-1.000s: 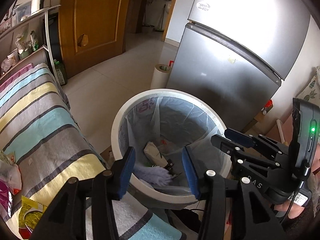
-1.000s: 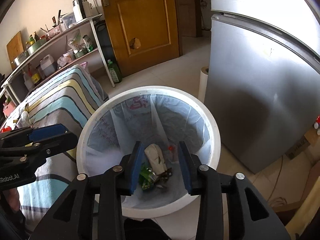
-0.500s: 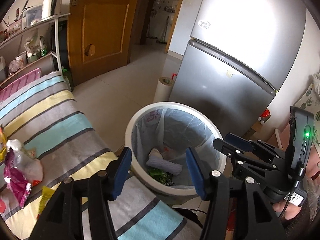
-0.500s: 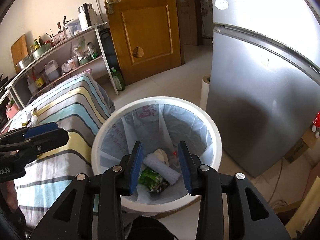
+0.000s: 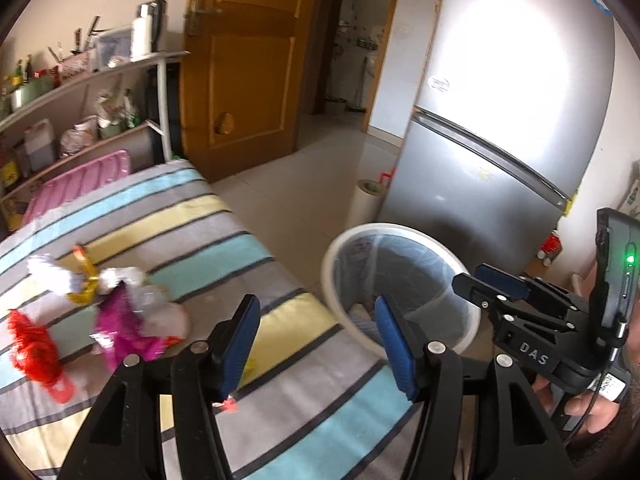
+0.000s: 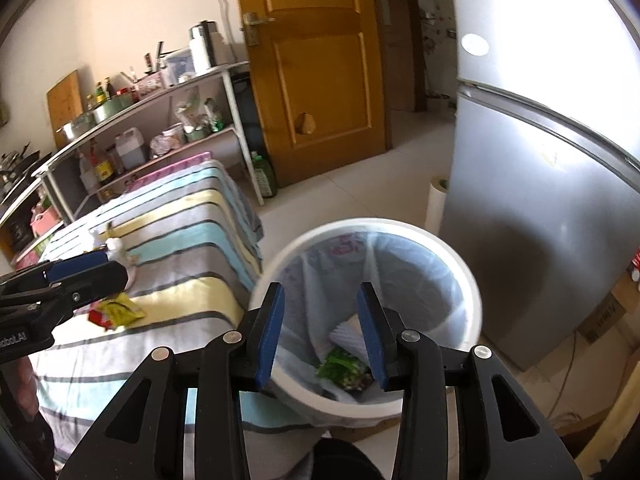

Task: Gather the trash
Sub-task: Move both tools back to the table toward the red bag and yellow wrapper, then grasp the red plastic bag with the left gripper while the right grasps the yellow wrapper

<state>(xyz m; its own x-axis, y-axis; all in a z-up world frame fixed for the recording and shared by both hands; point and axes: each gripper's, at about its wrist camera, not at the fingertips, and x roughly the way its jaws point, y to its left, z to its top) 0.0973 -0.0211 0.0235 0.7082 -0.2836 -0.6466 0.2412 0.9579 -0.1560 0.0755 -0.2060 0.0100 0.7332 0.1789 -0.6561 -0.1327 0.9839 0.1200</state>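
Observation:
A white trash bin (image 6: 460, 268) with a plastic liner stands on the floor beside a table with a striped cloth (image 5: 192, 248); it also shows in the left wrist view (image 5: 464, 272). A green wrapper (image 6: 340, 368) and white paper lie inside it. Trash lies on the cloth: a magenta wrapper (image 5: 124, 332), a red wrapper (image 5: 32, 348), white crumpled paper (image 5: 48, 276) and a yellow wrapper (image 6: 120, 312). My left gripper (image 5: 316, 344) is open and empty above the table's edge. My right gripper (image 6: 320, 332) is open and empty above the bin.
A silver fridge (image 5: 500, 128) stands right behind the bin. A paper roll (image 5: 366, 204) stands on the floor by the fridge. A wooden door (image 6: 316, 64) and a cluttered shelf unit (image 6: 152, 128) are at the back.
Both grippers have pulled back and up from the bin. The left gripper has swung left over the table, so the trash on the cloth has come into view.

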